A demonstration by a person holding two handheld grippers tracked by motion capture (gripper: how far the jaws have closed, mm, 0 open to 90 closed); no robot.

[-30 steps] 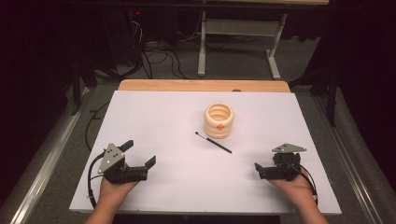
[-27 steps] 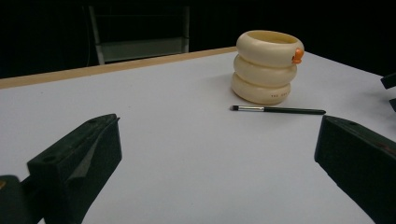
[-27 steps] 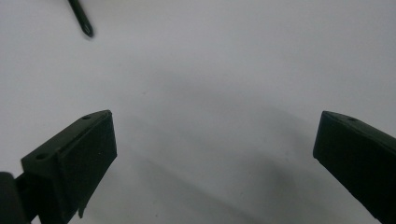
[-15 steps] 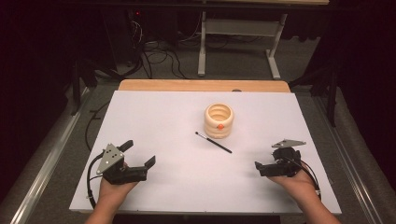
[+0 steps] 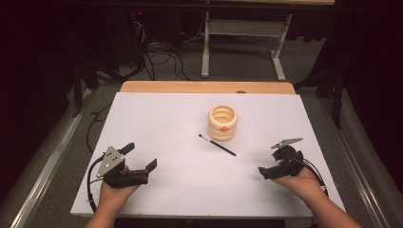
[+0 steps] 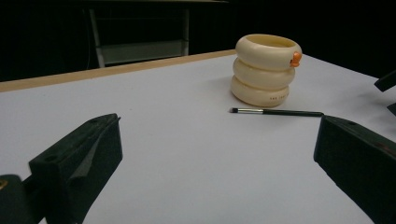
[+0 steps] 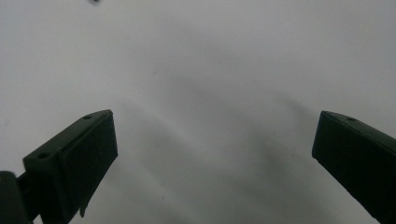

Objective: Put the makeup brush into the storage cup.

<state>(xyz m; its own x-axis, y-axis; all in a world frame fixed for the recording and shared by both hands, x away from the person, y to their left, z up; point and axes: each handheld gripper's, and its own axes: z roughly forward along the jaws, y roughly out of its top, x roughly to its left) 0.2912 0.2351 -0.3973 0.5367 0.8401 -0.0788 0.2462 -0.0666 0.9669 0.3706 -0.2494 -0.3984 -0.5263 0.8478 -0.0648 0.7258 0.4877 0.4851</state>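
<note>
A cream ribbed pot point(image 5: 222, 121) with an orange dot stands upright at the middle of the white table point(image 5: 157, 123). A thin black brush point(image 5: 217, 145) lies flat just in front of it. My left gripper point(image 5: 140, 156) rests open at the near left, aimed at the pot point(image 6: 267, 70) and brush point(image 6: 276, 112), well short of both. My right gripper point(image 5: 270, 164) is at the near right, tilted down over bare table. In each gripper view the jaws stand wide apart, left gripper point(image 6: 217, 154) and right gripper point(image 7: 215, 149), with nothing between them.
A wooden strip point(image 5: 204, 87) runs along the table's far edge. Beyond it are a metal table frame point(image 5: 237, 28) and cables on the floor point(image 5: 161, 50). The other gripper's dark tips point(image 6: 385, 81) show at the right of the left gripper view.
The right gripper has shifted slightly forward and left, tipping down toward the table. The left gripper, the pot and the brush have stayed put.
</note>
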